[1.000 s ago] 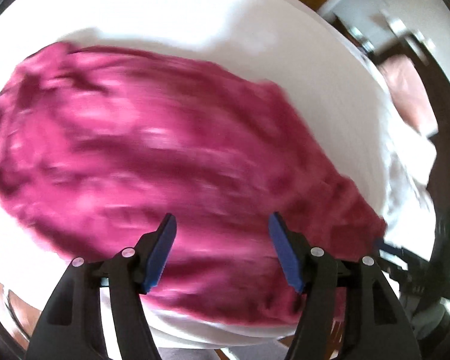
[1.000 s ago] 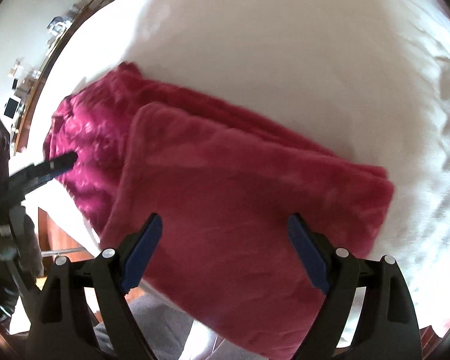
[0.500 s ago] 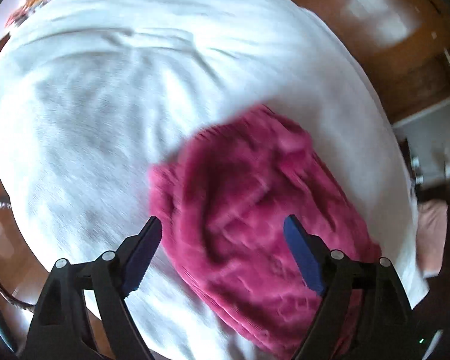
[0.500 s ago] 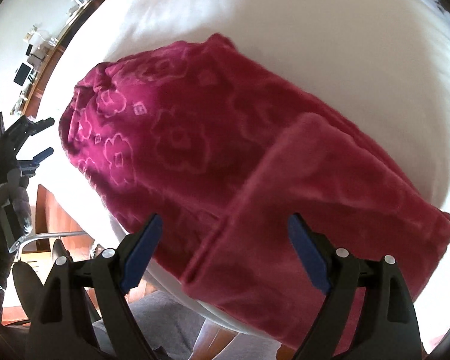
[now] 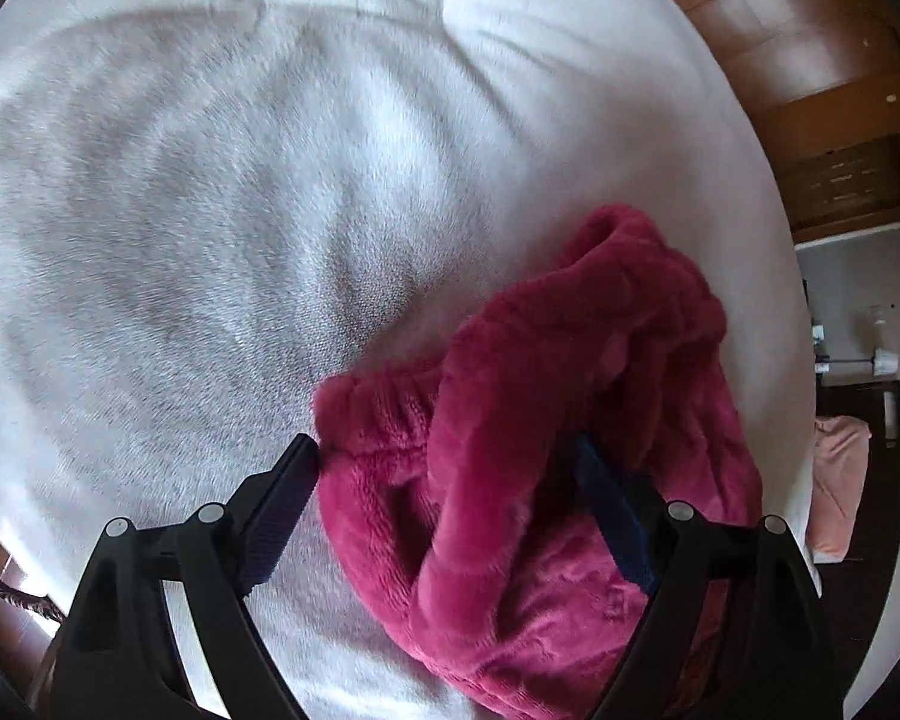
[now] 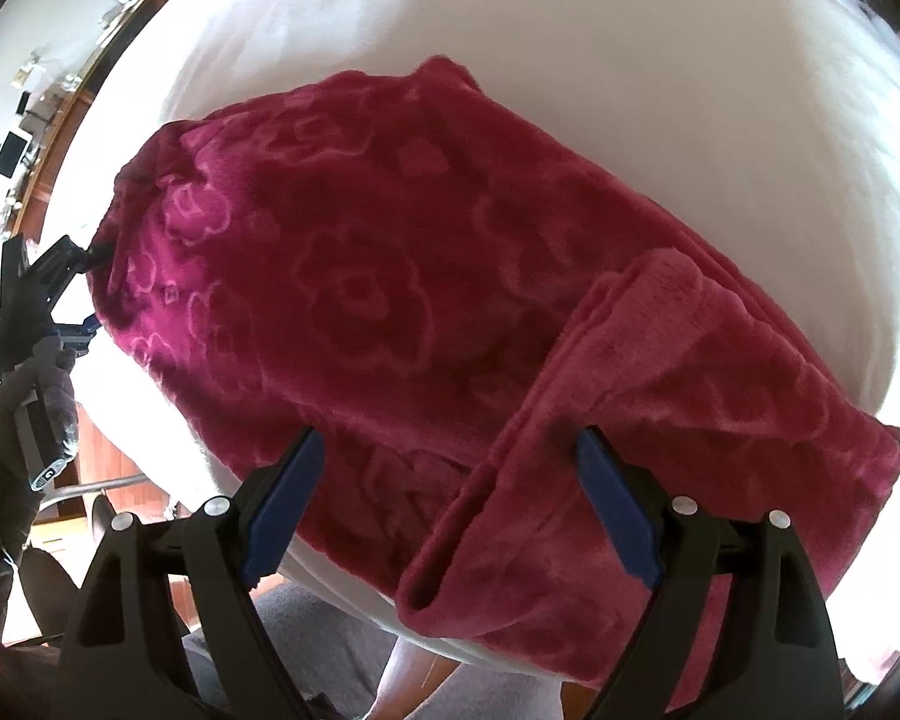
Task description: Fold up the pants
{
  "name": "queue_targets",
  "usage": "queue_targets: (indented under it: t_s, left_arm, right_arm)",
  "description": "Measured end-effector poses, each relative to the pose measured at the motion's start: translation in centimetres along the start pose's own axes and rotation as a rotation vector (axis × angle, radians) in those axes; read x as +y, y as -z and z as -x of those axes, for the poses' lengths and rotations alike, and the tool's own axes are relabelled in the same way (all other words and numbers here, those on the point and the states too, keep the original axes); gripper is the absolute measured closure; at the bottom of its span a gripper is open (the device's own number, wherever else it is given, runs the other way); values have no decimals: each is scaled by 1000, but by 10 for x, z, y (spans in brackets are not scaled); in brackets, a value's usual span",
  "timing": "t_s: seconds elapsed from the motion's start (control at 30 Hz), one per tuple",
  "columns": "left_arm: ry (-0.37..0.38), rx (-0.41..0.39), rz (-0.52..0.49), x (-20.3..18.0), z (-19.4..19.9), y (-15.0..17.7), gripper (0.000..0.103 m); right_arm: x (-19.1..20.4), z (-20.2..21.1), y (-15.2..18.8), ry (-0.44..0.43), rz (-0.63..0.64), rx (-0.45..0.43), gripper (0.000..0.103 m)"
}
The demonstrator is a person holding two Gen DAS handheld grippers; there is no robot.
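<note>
The pants (image 6: pixel 390 312), plush crimson with an embossed flower pattern, lie on a white bed (image 6: pixel 660 90), spread from about 9 o'clock to 4 o'clock in the right wrist view. A folded-over layer forms a thick flap at 4 to 5 o'clock, with its open rolled edge facing the camera at the bed's near edge.

The right gripper (image 6: pixel 450 480) is released, its jaws spread wide. It hangs over the near part of the pants; its right blue pad sits against the flap's fold and its left pad stands over the flat fabric at 7 o'clock. Whether the pads touch the cloth cannot be told.

The left gripper (image 5: pixel 444 480) is also released, jaws wide apart. In its own view the pants (image 5: pixel 540 450) bunch up from the centre to 5 o'clock, the gathered waistband at the left end of the heap. The left pad is just beside that waistband edge, and the right pad is partly buried behind a raised ridge of fabric. The same gripper (image 6: pixel 78 294) shows at 9 o'clock in the right wrist view, held in a dark-gloved hand (image 6: pixel 24 330), its fingers at the far end of the pants.

Wooden furniture (image 5: pixel 810 60) stands at 1 to 2 o'clock beyond the bed in the left view.
</note>
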State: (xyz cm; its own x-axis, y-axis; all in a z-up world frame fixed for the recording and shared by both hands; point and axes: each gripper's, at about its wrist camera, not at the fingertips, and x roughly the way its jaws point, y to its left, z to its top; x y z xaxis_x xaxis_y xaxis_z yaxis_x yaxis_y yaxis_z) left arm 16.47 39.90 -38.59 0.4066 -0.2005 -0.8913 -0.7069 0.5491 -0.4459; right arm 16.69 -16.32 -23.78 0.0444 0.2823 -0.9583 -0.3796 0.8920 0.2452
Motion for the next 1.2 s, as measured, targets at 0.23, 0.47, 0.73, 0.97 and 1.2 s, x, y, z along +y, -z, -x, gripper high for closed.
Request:
queue_targets:
  t_s: [0.23,0.47,0.73,0.97,1.2]
  left_arm:
    - [42,52,-2,-7,-24,-15,30]
    - [48,59,-6,-30,-22,-18,71]
    - [128,-12,-83,-74,23,-11,79]
    - [227,-73,-214,-156,66,22,79]
    - [337,-86,-393,-245,94,84,79]
  right_arm:
    - [-4,-1,1,15,-32,5,16]
    - [-12,1,4,21,-49,0,16]
    - [-26,17,12,0,-55,-62,16]
    - [-65,43,47,-30,-109,-127,16]
    - [-124,73,108,-60,-227,-173,16]
